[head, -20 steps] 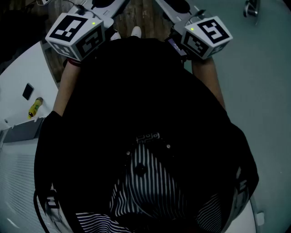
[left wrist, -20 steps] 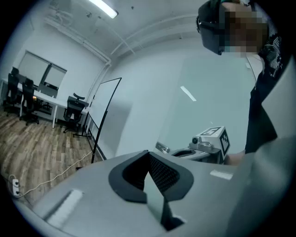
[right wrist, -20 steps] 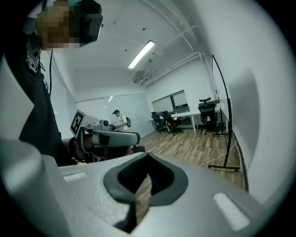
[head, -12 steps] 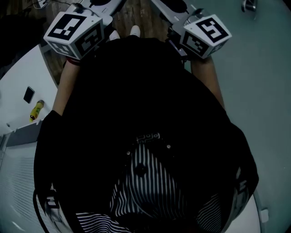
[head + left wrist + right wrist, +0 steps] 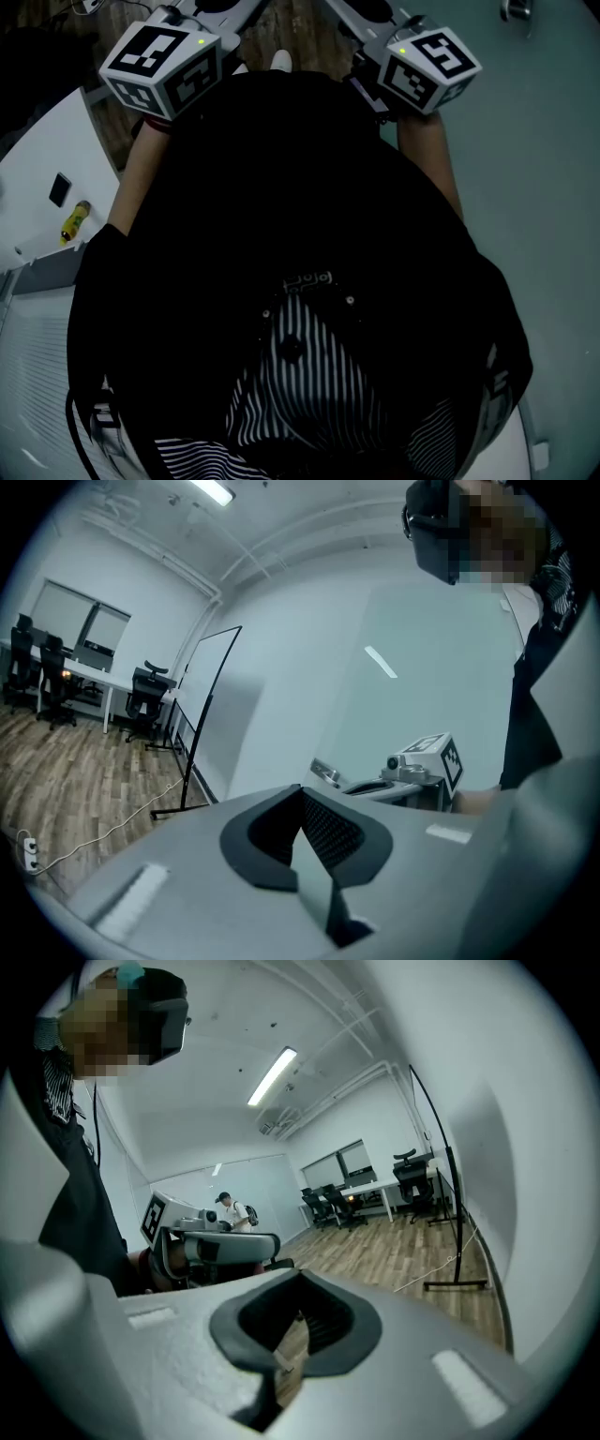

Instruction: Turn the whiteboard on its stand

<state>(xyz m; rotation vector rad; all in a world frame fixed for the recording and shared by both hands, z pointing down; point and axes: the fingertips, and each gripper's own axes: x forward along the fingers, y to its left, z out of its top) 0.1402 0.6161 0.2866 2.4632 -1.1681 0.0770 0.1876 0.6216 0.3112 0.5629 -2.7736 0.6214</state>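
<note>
The whiteboard [image 5: 217,710] stands on its black stand over a wooden floor, a few steps ahead in the left gripper view. In the right gripper view the whiteboard [image 5: 525,1129] fills the right side, its black foot [image 5: 457,1285] on the floor. My left gripper [image 5: 314,878] is shut with nothing in it. Likewise shut and empty is my right gripper [image 5: 279,1358]. Neither touches the board. In the head view both marker cubes, left [image 5: 164,61] and right [image 5: 429,67], are held side by side in front of the person's dark top.
Desks with office chairs [image 5: 84,682] line the far wall. A white cable [image 5: 94,841] and a power strip [image 5: 28,850] lie on the floor. A person with a backpack [image 5: 230,1208] stands far off. A white table [image 5: 47,155] at my left holds a yellow item [image 5: 73,220].
Both marker cubes have shifted only slightly in the head view, the left one a little to the right. Nothing was taken or released.
</note>
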